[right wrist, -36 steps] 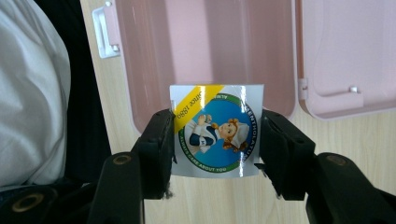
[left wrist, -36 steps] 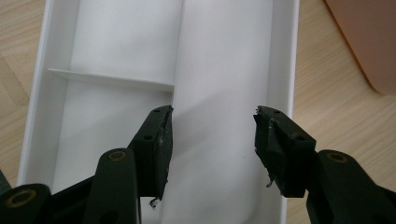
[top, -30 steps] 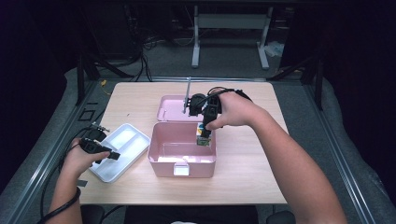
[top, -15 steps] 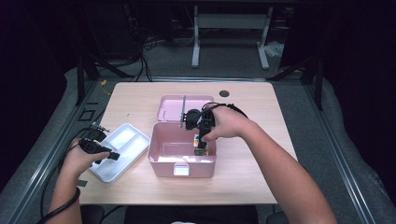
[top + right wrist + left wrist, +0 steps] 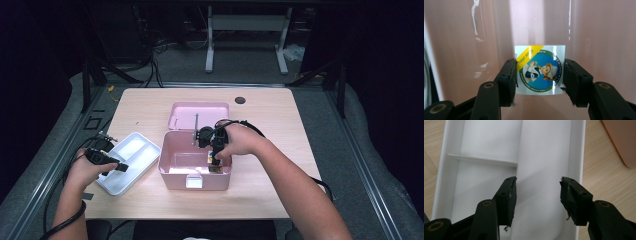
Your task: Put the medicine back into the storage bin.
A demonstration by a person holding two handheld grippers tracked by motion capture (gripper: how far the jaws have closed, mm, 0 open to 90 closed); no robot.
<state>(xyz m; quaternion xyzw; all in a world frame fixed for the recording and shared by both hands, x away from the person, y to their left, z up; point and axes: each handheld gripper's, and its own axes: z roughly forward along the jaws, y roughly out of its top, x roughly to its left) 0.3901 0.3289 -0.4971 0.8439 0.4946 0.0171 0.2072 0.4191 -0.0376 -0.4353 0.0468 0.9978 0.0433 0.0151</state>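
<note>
Box (image 5: 540,70) with the cartoon label sits pinched in my right gripper (image 5: 540,75), down inside the open pink case (image 5: 172,162) on the desk (image 5: 280,120). My left gripper (image 5: 536,195) hangs over the white tray (image 5: 576,157), jaws spread, holding nothing.

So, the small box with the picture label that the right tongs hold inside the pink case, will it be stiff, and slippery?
The small box probably is stiff: the right tongs press both sides and its flat face shows no buckling. Its label looks glossy, so it may slip under a weak squeeze. It seems light, since a side pinch alone carries it within the pink case.
</note>
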